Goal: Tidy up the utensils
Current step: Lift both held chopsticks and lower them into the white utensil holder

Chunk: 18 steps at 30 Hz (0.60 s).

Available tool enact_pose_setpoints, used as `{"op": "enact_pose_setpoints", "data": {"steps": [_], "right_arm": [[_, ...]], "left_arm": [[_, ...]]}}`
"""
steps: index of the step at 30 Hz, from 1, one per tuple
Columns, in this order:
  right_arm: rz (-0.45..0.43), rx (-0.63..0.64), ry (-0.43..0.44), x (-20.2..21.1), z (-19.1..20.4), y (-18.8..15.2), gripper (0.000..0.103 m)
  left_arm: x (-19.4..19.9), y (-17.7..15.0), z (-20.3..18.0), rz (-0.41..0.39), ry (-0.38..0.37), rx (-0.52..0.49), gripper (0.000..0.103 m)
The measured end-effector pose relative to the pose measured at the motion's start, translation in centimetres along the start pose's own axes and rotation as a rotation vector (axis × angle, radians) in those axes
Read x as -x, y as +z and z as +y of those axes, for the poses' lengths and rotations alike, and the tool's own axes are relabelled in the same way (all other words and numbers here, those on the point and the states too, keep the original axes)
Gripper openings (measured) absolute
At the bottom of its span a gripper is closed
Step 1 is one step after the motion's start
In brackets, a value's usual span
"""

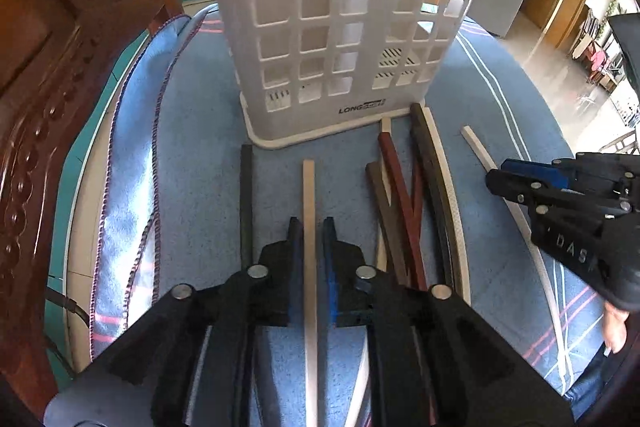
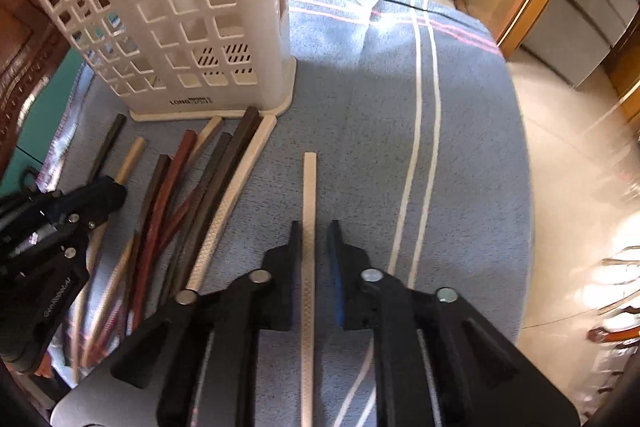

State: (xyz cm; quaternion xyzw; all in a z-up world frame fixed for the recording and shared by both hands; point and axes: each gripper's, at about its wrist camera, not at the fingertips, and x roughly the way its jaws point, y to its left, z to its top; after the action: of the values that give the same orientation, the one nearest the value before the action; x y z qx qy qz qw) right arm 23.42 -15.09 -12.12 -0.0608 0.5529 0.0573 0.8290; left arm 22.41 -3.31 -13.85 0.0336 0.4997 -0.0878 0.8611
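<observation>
White plastic holder: stands upright on the blue cloth, straight ahead of the left gripper; looks empty.
Left gripper: jaws parted, straddling a pale chopstick, gap on both sides, nothing clamped.
Right gripper: likewise unclenched around another pale chopstick, which lies apart from the heap.
Heap: overlapping chopsticks to the right gripper's left, tips near the holder's base.
Doing it well: centre each stick, close squarely mid-shaft, lift level, tip upright over the holder.
Count: one holder; roughly ten chopsticks, overlap prevents certainty.
</observation>
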Motion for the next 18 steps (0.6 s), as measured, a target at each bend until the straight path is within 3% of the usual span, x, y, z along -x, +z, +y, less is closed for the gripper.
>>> {"op": "enact_pose_setpoints", "data": {"steps": [1,3,7,13,18], "right_arm": [[-0.001,-0.001,0.001,0.1,0.2,-0.3,0.017],[-0.003,-0.016,0.035,0.2,0.3,-0.4,0.006],[-0.067,-0.056,0.074,1.8,-0.3,-0.4,0.006],[-0.295,-0.111,0.288,12.3,-3.9,-1.9,0.006],[-0.490,-0.130,0.407,20.9,-6.1,-3.2,0.006]], "left_arm": [[0.0,0.1,-0.2,-0.001,0.008,-0.004,0.014],[-0.1,0.3,-0.5,-0.005,0.018,-0.003,0.010],[2.2,0.5,-0.5,-0.072,-0.009,0.029,0.007],[13.3,1.2,0.2,-0.359,-0.095,0.064,0.007],[22.5,2.0,-0.1,-0.595,-0.141,0.099,0.007]]}}
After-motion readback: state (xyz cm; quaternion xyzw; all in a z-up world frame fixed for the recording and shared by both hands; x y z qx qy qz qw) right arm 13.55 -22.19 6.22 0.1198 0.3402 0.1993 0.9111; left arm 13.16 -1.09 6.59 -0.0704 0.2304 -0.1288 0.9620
